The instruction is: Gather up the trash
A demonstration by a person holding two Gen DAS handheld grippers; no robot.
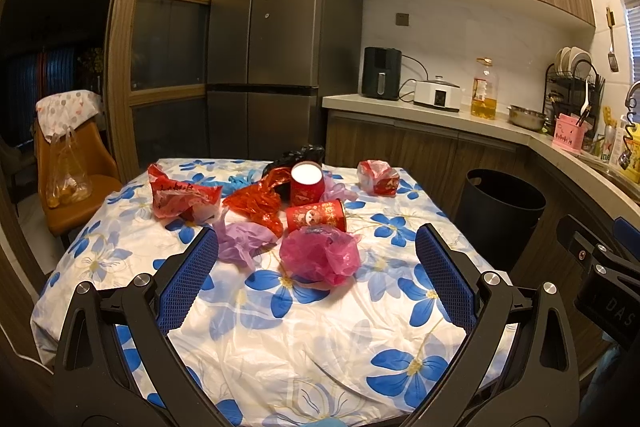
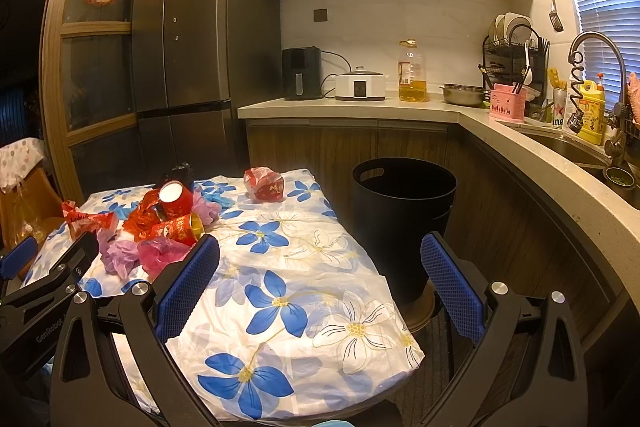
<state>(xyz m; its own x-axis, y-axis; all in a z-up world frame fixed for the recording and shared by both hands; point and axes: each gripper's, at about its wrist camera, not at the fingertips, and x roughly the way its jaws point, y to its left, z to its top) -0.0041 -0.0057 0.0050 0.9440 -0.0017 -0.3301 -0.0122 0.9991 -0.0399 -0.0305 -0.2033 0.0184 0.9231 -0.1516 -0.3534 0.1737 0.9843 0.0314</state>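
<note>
A fridge (image 1: 276, 7) is standing at the back beside a counter (image 2: 360, 109). A table (image 1: 304, 327) under a blue-flowered cloth is filling the foreground, and a black bin (image 2: 402, 211) is sitting on the floor just beside its right edge. Trash is lying in a heap on the far half of the table: a pink bag (image 1: 320, 255) nearest, a purple bag (image 1: 240, 241) to its left, a red can (image 1: 316, 217) lying on its side, another can (image 1: 306, 183) standing upright, and red wrappers (image 1: 180, 197) around them. One red packet (image 1: 378, 177) is lying apart near the far right corner. The left gripper (image 1: 316, 267) is hovering with its jaws wide apart, framing the pink bag. The right gripper (image 2: 320, 271) is hanging open and empty over the table's right edge.
</note>
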